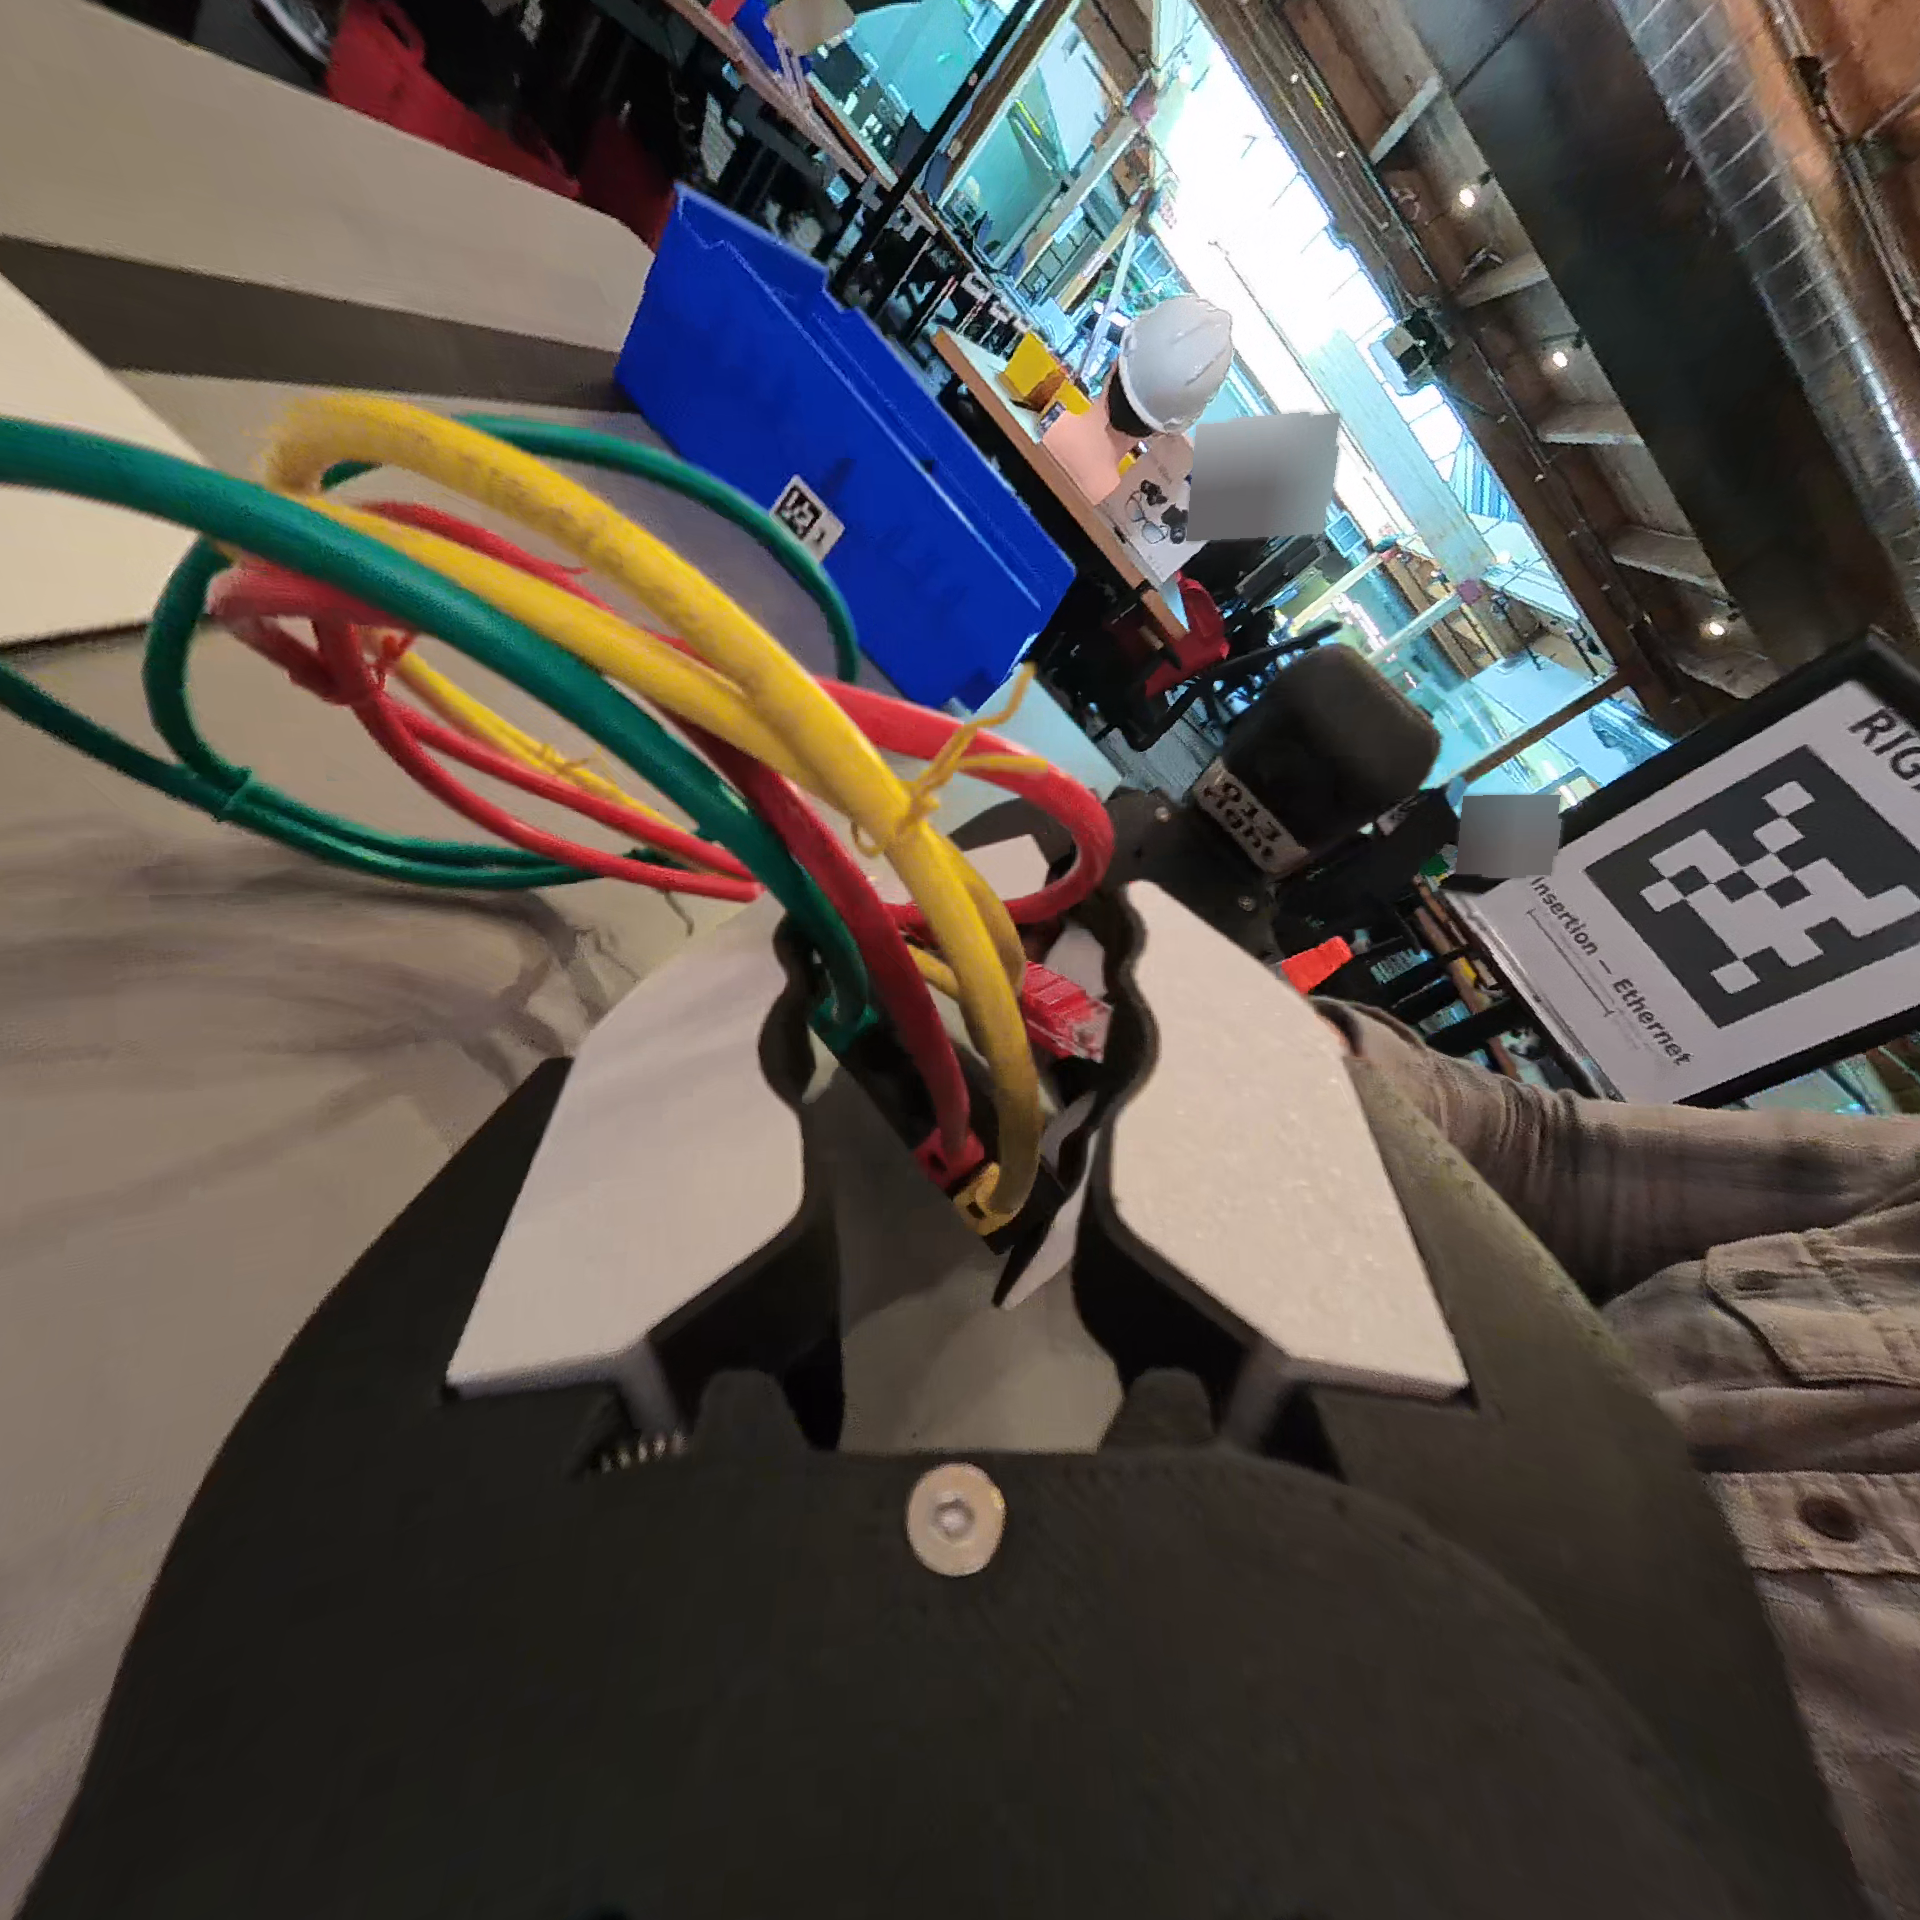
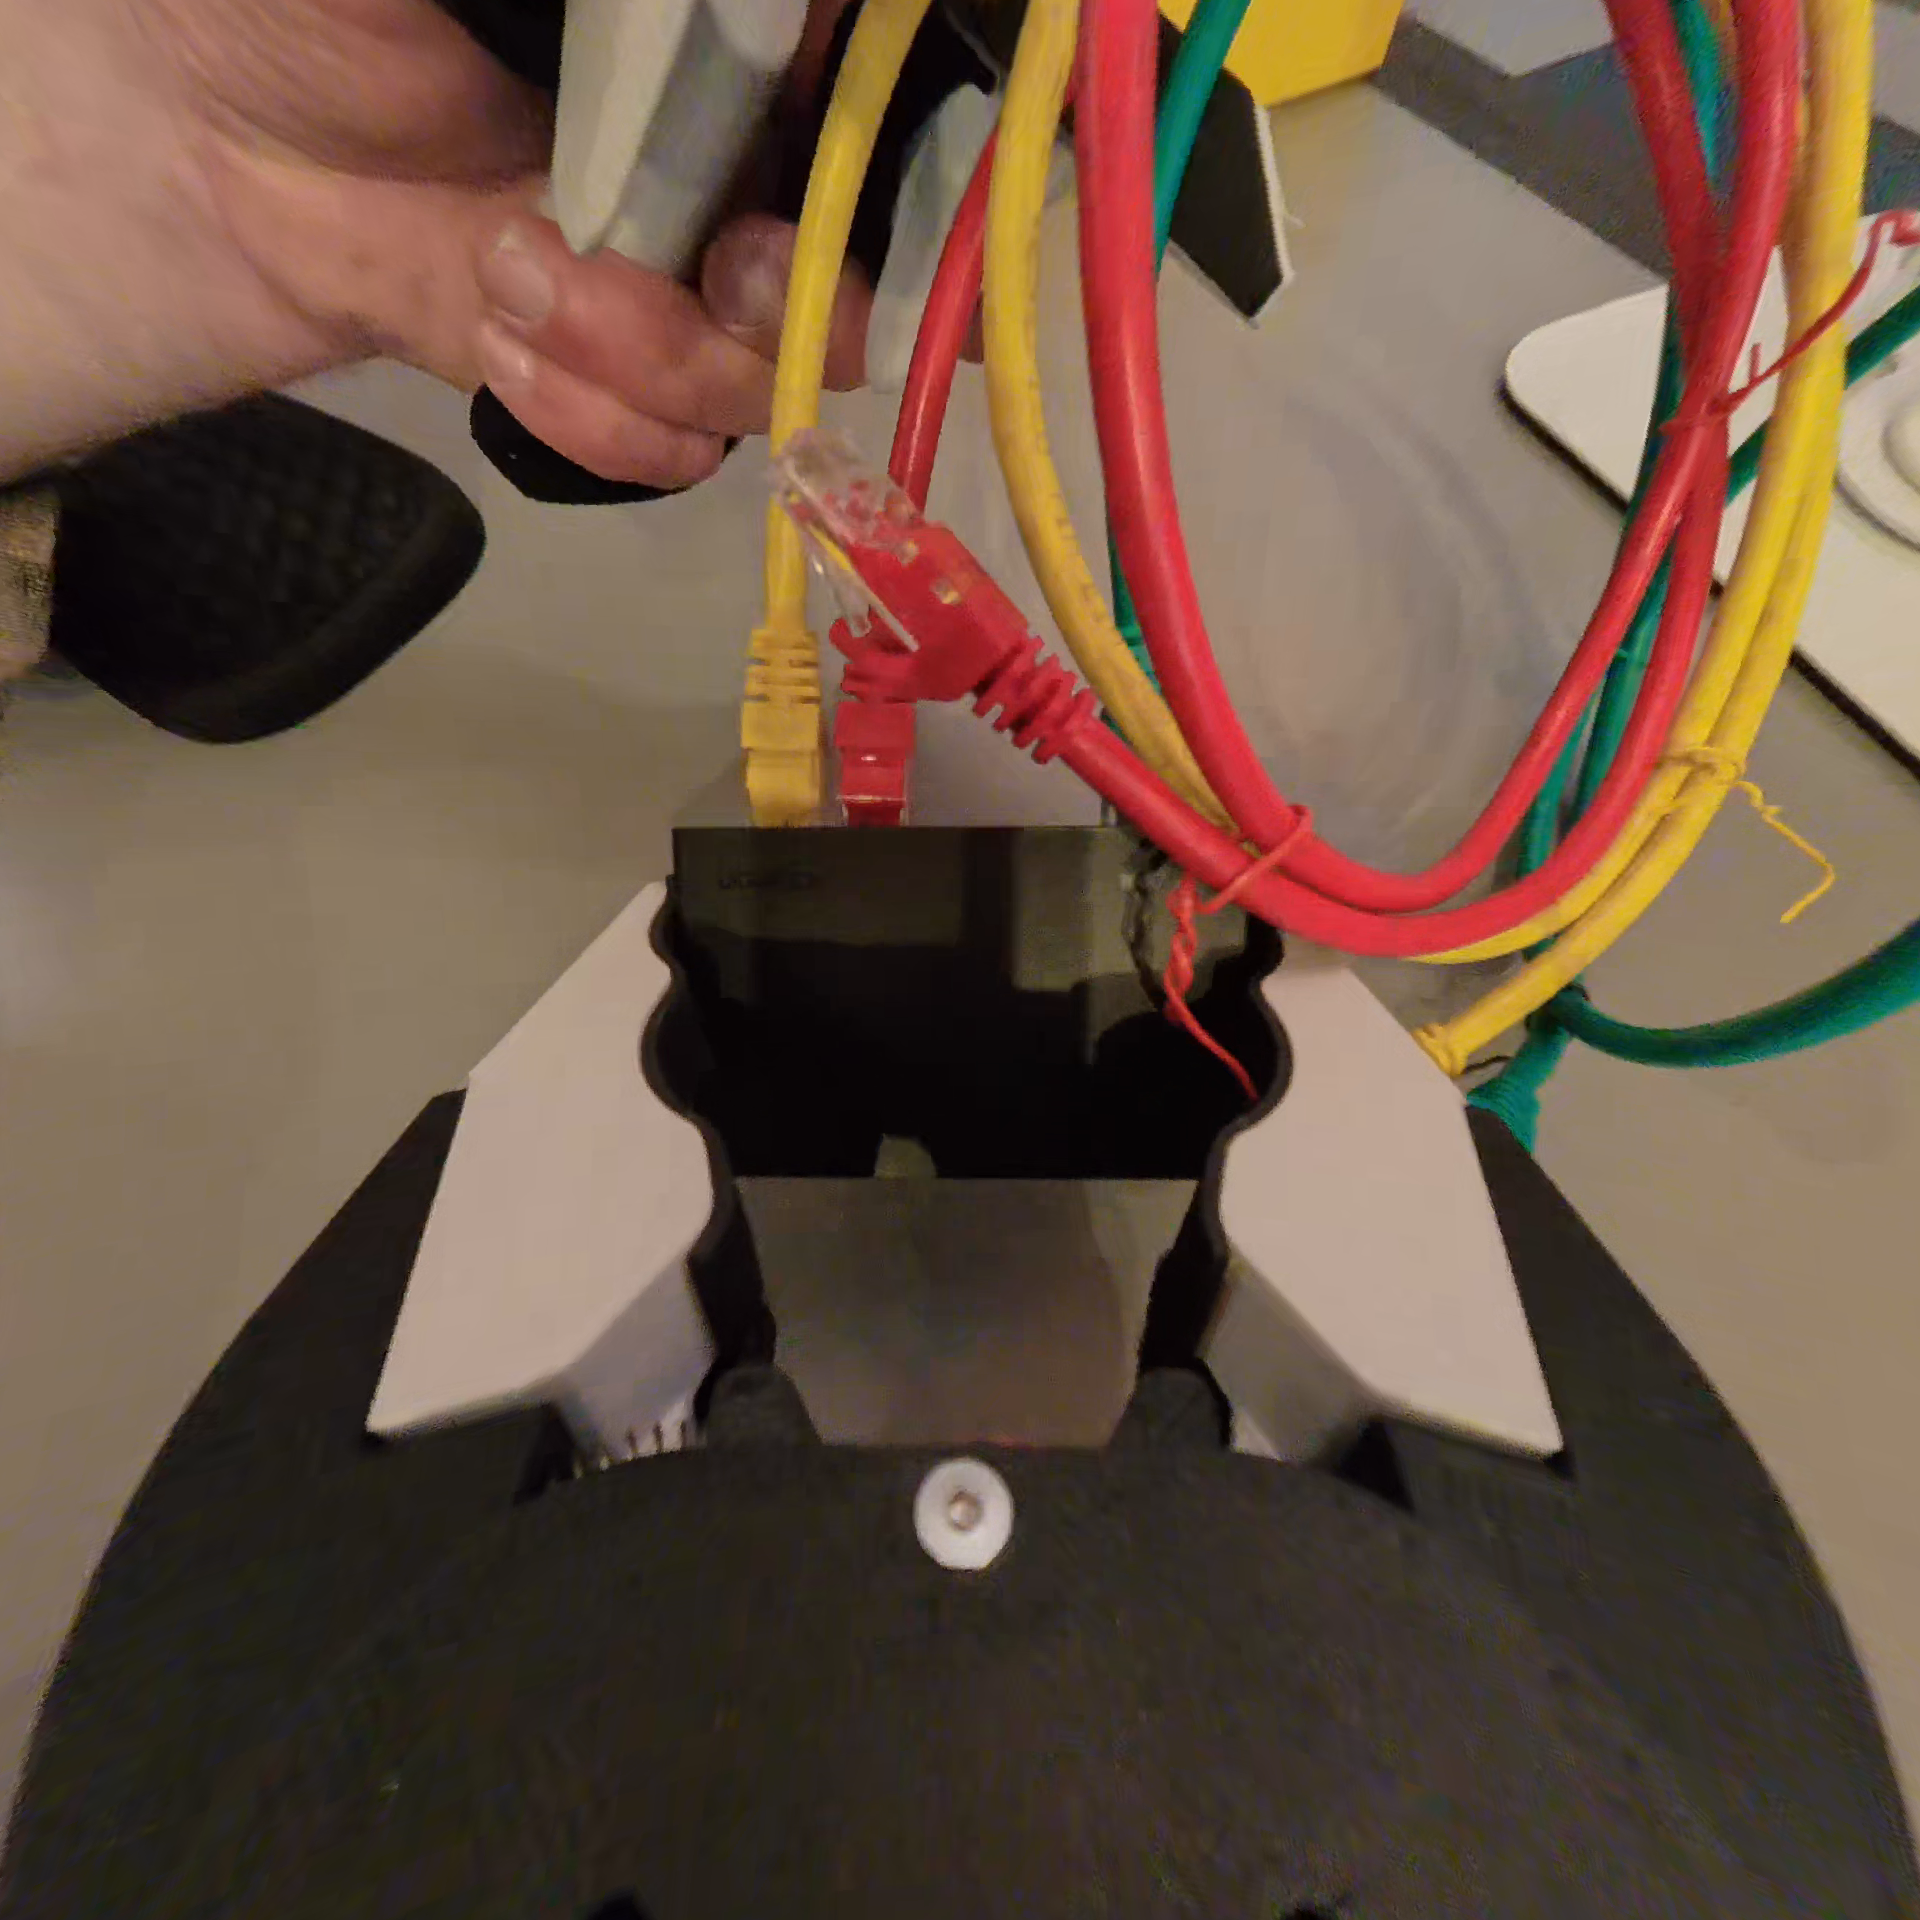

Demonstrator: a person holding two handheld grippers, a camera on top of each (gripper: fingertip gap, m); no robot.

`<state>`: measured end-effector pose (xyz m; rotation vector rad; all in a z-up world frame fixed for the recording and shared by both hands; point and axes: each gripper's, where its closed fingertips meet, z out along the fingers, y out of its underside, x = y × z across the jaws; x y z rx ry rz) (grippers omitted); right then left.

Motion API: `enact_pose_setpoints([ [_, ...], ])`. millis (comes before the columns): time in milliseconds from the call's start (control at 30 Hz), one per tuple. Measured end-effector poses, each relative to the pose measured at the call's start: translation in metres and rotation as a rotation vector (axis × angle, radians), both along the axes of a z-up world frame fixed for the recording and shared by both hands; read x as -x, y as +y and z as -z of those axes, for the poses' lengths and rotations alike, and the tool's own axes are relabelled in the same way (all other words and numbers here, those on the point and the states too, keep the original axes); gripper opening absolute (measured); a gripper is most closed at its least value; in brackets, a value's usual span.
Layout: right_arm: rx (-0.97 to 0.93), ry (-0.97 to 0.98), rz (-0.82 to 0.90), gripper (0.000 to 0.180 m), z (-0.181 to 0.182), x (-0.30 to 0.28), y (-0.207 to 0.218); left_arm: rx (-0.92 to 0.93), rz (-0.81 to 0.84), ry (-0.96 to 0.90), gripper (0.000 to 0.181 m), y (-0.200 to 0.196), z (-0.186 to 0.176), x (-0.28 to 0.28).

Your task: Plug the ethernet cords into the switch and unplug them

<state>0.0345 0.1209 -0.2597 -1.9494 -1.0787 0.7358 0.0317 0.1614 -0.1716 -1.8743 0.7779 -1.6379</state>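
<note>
The black switch (image 2: pixel 935 997) is gripped between the fingers of the right hand-held gripper (image 2: pixel 961 1023) above the bench (image 2: pixel 312 831), with yellow plug (image 2: pixel 779 727) and red plug (image 2: pixel 875 748) seated, while the left hand-held gripper (image 1: pixel 961 997) is closed narrowly around its far end.

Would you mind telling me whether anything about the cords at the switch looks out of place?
Yes: one red plug hangs loose and tilted above the black switch, beside the seated yellow plug and the other red plug. The looped cords are tangled over the switch.
</note>
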Motion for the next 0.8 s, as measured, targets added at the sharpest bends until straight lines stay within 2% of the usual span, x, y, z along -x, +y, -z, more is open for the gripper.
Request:
enact_pose_setpoints([
  [167, 0.008, 0.154, 0.034, 0.101, -0.024, -0.008, 0.003, -0.067, 0.006, -0.043, 0.074, 0.002, -0.039, 0.008],
  [367, -0.078, 0.215, 0.105, 0.1, -0.059, -0.036, 0.009, -0.194, -0.057, -0.032, 0.071, 0.005, -0.059, 0.032],
  [633, -0.218, 0.161, 0.231, 0.1, -0.105, -0.095, 0.021, -0.204, -0.094, 0.095, 0.065, 0.03, 0.0, 0.02],
  [800, -0.304, 0.146, 0.328, 0.1, -0.15, -0.144, 0.031, -0.252, -0.116, 0.101, 0.061, 0.049, 0.022, 0.007],
])
